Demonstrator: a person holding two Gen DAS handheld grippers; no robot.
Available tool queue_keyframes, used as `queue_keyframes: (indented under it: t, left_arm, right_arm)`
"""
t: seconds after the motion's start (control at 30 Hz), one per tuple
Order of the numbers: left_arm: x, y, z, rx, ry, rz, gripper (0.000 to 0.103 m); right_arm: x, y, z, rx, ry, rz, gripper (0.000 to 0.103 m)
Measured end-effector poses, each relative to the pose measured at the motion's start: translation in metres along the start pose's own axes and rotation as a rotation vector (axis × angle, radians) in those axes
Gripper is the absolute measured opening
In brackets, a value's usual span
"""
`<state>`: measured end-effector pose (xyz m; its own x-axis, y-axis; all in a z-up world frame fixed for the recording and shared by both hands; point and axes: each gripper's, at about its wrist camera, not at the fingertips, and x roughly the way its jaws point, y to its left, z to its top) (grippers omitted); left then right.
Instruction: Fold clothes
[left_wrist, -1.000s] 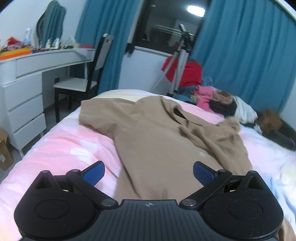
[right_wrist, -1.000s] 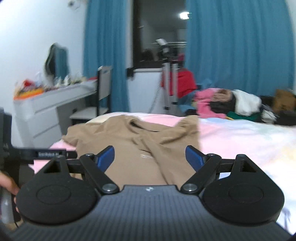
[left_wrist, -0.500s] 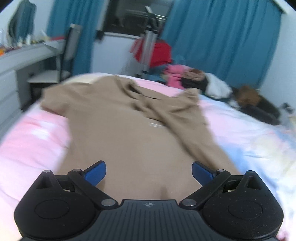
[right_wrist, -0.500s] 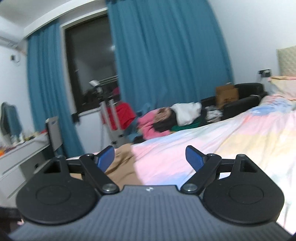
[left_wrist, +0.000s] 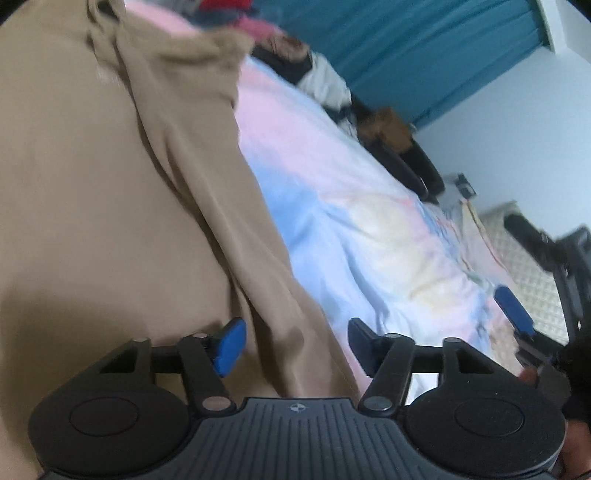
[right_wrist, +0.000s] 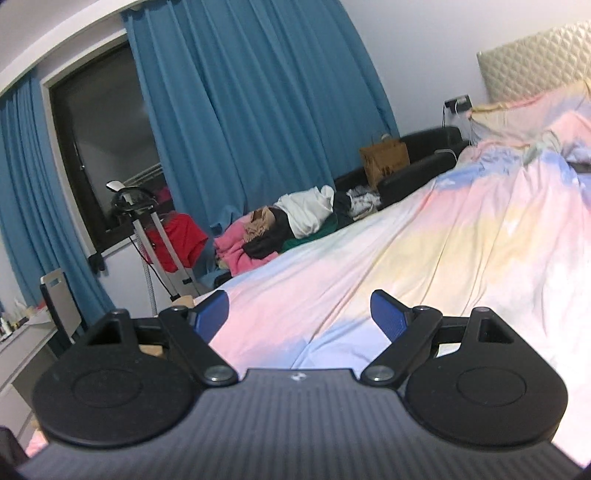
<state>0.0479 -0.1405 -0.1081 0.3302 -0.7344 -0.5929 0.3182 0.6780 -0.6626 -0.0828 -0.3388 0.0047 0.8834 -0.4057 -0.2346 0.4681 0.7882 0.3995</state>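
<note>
1. Left wrist view, largest item: pastel pink, blue and yellow bedspread (left_wrist: 369, 206), covering the whole bed and serving as the folding surface.
2. Tan long-sleeved fabric garment (left_wrist: 92, 192), lying spread on the bedspread and filling the left half of that view; its right edge and a rumpled sleeve run down towards the camera. Not yet folded, by the look of it.
3. Heap of mixed clothes (right_wrist: 295, 225), pink, white and dark, lying beyond the far edge of the bed below the blue curtains (right_wrist: 251, 110).
4. Left gripper (left_wrist: 293, 341), black with blue pads, jaws apart and holding nothing, low over the garment's right edge; cloth lies between the fingers.
5. Right gripper (right_wrist: 299, 319), same build, jaws apart and empty, aimed across bare bedspread away from the garment.
6. Risk: closing the left jaws here could pinch the bedspread along with the loose hem, or catch one layer only, skewing the fold. The right gripper has no sight of the garment, so a two-handed lift may start uneven.
</note>
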Motion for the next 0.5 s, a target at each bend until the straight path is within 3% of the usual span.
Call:
queue_keyframes:
  t: [0.23,0.27,0.37,0.5]
  left_arm:
    - [0.031,0.009,-0.012,-0.023,0.059,-0.025,0.051]
    - [0.036,0.011,-0.013,-0.027,0.065,-0.024,0.042]
    - [0.038,0.018,-0.014,-0.024,0.065,-0.016,0.000]
    - [0.024,0.016,-0.002,-0.062,0.039,-0.077,0.001]
  right_arm:
    - [0.007,0.004,-0.008,-0.007,0.029,0.018,0.085]
    - [0.008,0.005,-0.009,-0.012,0.033,0.013,0.085]
    - [0.012,0.001,-0.011,-0.006,0.047,-0.008,0.085]
    - [0.011,0.001,-0.012,-0.014,0.038,-0.031,0.085]
